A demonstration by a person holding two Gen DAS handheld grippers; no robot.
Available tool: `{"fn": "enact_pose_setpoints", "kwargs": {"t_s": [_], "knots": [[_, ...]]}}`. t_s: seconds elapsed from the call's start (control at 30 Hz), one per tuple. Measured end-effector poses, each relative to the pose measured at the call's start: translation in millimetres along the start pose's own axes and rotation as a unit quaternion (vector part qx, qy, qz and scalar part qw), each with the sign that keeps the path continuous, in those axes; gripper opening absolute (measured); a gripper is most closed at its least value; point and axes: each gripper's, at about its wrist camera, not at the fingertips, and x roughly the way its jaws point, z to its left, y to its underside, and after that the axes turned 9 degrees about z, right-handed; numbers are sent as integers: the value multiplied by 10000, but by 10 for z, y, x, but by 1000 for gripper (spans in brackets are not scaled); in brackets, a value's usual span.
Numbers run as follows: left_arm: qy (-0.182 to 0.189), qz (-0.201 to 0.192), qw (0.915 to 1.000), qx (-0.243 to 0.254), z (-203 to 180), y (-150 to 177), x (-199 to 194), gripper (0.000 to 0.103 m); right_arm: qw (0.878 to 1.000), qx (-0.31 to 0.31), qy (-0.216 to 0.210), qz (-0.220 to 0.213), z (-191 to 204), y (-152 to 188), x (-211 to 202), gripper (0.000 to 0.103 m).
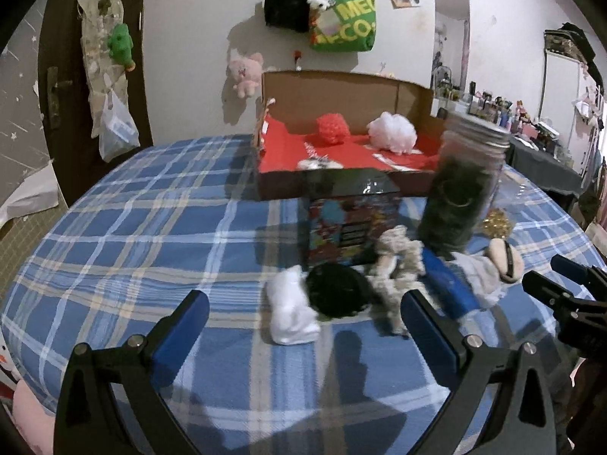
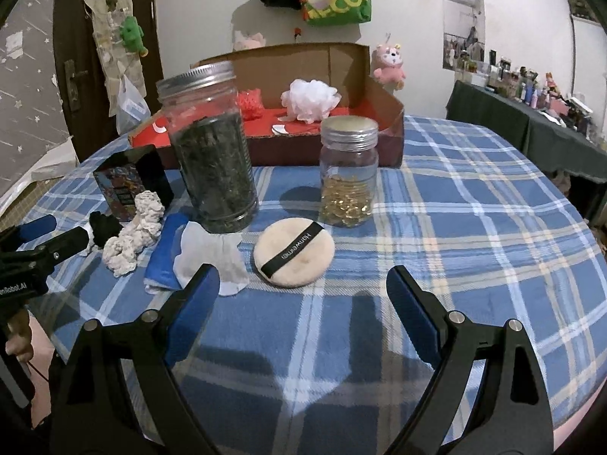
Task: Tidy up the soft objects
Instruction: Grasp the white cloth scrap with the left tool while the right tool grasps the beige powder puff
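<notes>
On the blue plaid cloth lies a row of soft things. In the left wrist view my left gripper (image 1: 303, 307) stands open just short of a white rolled cloth (image 1: 290, 313) and a black puff (image 1: 337, 292), with a grey knitted piece (image 1: 394, 276) beside them. My right gripper (image 2: 303, 284) is open too, a little short of a round beige powder puff (image 2: 294, 252) with a black band. Left of the puff lie a white cloth (image 2: 212, 256) and a blue pouch (image 2: 167, 254). A cardboard box (image 2: 383, 106) with a red lining holds a red mesh ball (image 1: 332, 129) and a white mesh ball (image 2: 309, 98).
A tall jar of dark leaves (image 2: 212, 151) and a smaller jar of gold beads (image 2: 347, 174) stand behind the soft things. A colourful small box (image 1: 351, 220) stands in front of the cardboard box. Bags and plush toys hang on the wall.
</notes>
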Motion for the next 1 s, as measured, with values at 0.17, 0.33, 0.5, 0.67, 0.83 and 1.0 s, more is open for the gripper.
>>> {"fn": "enact_pose_setpoints", "kwargs": {"t_s": [0.17,0.33,0.5,0.67,0.83,1.0], "knots": [[16,156,9999,61,64,-62,111,98,9998,47,-73,162,3,-86,132,90],[26,280,9996,19,158,-100,188,93,9997,9,-66,243,6,-128,196,90],[100,413,9991,-22,248,-77,203,93,9994,-28,-130,317,6,-144,222,90],[278,565,9980,54,253,-54,261,78,9990,-75,-104,434,40,-194,293,74],[682,657,9953,219,142,-33,262,17,9990,-174,-190,374,55,-156,276,35],[605,456,9967,297,49,-20,151,15,9991,-307,-187,212,63,-149,160,21]]}}
